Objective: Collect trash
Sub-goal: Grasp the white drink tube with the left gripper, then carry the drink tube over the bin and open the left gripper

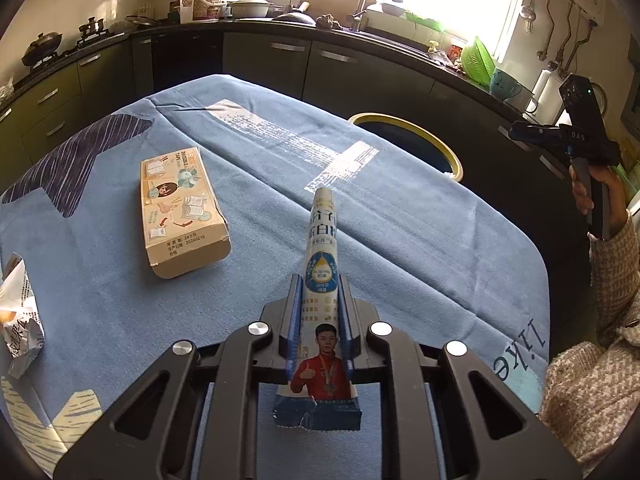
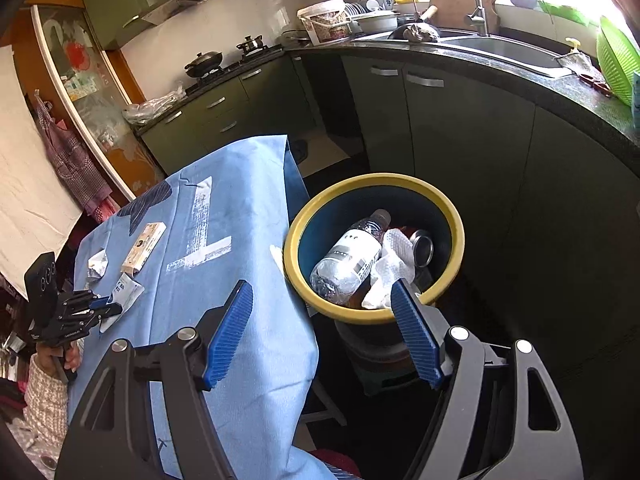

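My left tool (image 1: 320, 304) is clamped on a printed snack wrapper (image 1: 322, 264), its blue pads pressing the sides. The wrapper's long axis runs straight away from me along the fingers, its narrow rolled end pointing toward the far edge of the surface (image 1: 400, 220) and its torn wider end back between the tool's arms. The tool tilts downward over the blue cloth that covers the surface.

My right tool (image 2: 322, 330) has its jaws wide apart with nothing between the pads. It hangs past the right edge of the surface, tilted down toward the yellow-rimmed bin (image 2: 448, 204) that stands just beside that edge. In the bin lie a clear plastic bottle (image 2: 348, 258), crumpled white paper (image 2: 394, 268) and a can (image 2: 422, 247).

On the cloth, left of the held wrapper, a tan tape box (image 1: 182, 212) lies flat, its long axis running near to far. Farther left, at the near edge, sits a crumpled foil bag (image 1: 20, 320).

In the left view, my right hand (image 1: 588, 196) grips its handle, a knitted sleeve (image 1: 580, 380) below it.

Beyond the surface, dark cabinets carry a counter (image 1: 280, 26) with pots, a bucket and a sink under a bright window.
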The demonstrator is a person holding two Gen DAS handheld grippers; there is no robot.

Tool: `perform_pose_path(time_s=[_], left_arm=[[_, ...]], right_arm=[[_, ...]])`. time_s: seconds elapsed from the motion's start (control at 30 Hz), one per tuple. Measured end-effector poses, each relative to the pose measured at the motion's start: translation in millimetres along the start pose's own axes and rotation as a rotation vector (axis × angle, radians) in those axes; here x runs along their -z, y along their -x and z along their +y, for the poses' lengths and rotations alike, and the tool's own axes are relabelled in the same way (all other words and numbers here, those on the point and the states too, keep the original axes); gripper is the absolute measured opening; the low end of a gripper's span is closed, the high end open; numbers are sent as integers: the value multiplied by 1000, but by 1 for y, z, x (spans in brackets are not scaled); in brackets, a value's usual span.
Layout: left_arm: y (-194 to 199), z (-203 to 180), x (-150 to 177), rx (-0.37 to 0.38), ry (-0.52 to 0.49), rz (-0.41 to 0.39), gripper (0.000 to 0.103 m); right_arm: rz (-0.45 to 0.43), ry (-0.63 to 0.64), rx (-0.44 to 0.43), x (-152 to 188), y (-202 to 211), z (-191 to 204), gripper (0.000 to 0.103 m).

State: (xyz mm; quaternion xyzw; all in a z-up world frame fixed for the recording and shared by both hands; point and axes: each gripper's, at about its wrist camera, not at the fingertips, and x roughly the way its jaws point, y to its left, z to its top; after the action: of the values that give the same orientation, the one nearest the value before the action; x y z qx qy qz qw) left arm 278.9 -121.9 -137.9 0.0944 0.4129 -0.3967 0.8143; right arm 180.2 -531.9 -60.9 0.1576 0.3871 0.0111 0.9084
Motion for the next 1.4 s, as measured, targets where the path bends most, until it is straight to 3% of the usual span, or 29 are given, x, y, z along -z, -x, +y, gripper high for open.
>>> perform_pose_path(time_s=[0.23,0.47,0.77,0.87,1.03,1.1,1.17,1.2,1.33,1.4], left_arm=[[10,-24,-24,6,8,-4,14],[-11,-79,-94,98,-9,41,14],[-121,-155,-188,169,-43,163,14],[-168,-179,-206,142,-69,217,14],[-234,-198,-222,115,-29,277,15],[-255,-199,-225,87,-2,293,19],[-264,-197,-226,55,18,285,41],[-263,-197,-227,44,23,268,44],[-226,-191,-225,26,38,170,65],[-192,-184,-221,26,48,101,67]], right_arm=[[-44,-54,-13,15,21,-21,72],[-40,-127,-17,38,22,-58,72],[-48,-258,-19,71,29,-115,72],[-56,-291,-16,80,35,-130,72],[-59,-315,-17,86,40,-141,72],[-58,-317,-23,87,40,-142,72],[-57,-316,-31,87,39,-141,72],[-57,-314,-34,88,39,-140,72],[-43,-301,-42,87,34,-138,72],[-38,-296,-48,85,31,-136,72]])
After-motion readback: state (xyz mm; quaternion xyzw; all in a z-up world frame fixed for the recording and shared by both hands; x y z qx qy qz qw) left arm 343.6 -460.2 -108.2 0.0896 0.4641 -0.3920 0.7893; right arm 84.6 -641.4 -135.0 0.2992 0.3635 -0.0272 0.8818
